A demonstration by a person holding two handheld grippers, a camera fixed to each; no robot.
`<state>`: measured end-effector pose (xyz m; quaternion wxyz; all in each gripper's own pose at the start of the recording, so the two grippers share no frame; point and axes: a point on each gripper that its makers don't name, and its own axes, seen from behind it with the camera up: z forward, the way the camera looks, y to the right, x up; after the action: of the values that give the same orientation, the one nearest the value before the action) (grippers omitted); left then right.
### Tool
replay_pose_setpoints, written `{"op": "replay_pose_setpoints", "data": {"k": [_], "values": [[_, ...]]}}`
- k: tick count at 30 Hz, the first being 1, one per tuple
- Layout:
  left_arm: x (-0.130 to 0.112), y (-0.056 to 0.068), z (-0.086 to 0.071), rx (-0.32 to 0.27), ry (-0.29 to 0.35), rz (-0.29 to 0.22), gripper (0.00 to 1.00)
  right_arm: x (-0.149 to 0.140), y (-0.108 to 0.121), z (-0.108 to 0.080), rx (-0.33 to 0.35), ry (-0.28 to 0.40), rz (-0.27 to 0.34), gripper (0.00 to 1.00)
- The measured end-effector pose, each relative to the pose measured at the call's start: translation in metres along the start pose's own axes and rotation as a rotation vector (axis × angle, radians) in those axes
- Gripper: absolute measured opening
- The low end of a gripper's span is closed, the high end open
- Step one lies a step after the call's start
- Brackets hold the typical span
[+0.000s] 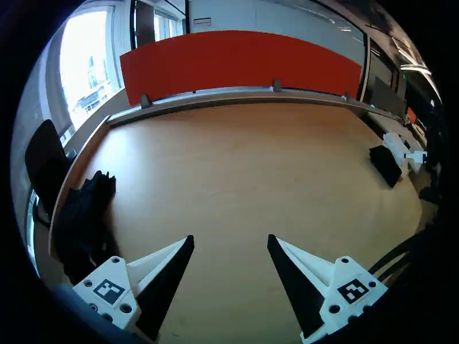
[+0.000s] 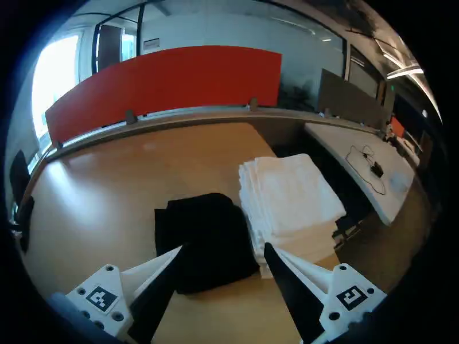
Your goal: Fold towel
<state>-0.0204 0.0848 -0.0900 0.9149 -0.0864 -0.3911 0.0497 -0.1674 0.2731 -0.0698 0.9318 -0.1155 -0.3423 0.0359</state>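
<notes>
In the right gripper view, a folded black towel (image 2: 206,241) lies on the wooden table (image 2: 115,183) just ahead of my right gripper (image 2: 224,255), which is open and holds nothing. Beside the black towel, on its right, stands a stack of folded white towels (image 2: 292,200). In the left gripper view, my left gripper (image 1: 229,243) is open over bare table (image 1: 241,166). A crumpled black cloth (image 1: 86,218) lies at the table's left edge. Far right, a black towel (image 1: 385,165) and the other gripper (image 1: 404,150) show small.
A red divider panel (image 1: 241,63) runs along the table's far edge. A dark chair (image 1: 43,160) stands left of the table by bright windows. To the right in the right gripper view is a white desk (image 2: 367,166) with a cable on it.
</notes>
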Motion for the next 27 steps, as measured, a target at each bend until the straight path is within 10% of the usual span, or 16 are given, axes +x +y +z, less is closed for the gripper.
{"op": "replay_pose_setpoints", "data": {"k": [27], "values": [[0.077,-0.024,-0.008,0.066,0.257,-0.121,0.95,0.077,-0.034,-0.041,0.006,0.325,0.009,1.00]]}}
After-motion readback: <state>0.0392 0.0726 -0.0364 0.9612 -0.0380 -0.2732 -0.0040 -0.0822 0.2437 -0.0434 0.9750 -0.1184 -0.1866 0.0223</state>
